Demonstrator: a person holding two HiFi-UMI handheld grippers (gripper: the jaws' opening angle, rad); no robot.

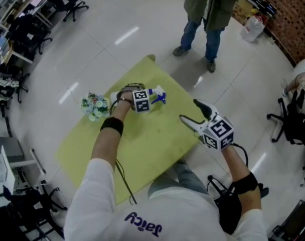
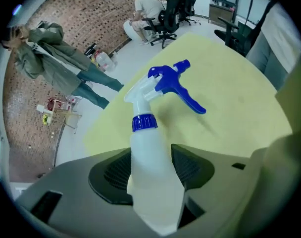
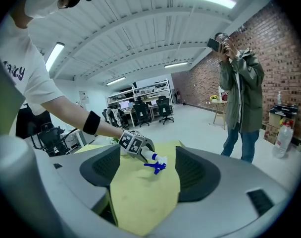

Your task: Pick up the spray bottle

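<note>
A white spray bottle [image 2: 146, 148] with a blue collar and blue trigger sits between the pads of my left gripper [image 2: 151, 171], which is shut on its body. In the head view the left gripper [image 1: 147, 98] is over the far middle of the yellow table [image 1: 152, 149], and the bottle's blue head [image 1: 158, 96] sticks out to its right. My right gripper [image 1: 188, 110] hovers open and empty near the table's right edge. Seen from the right gripper [image 3: 145, 171], the bottle [image 3: 154, 161] tilts in the left gripper [image 3: 135, 145] just over the tabletop.
A bunch of flowers [image 1: 95, 106] lies on the table left of the left gripper. A person in a green coat [image 1: 210, 4] stands beyond the far corner. A plastic jug [image 1: 253, 28] stands by the brick wall. Office chairs [image 1: 293, 119] are at the right.
</note>
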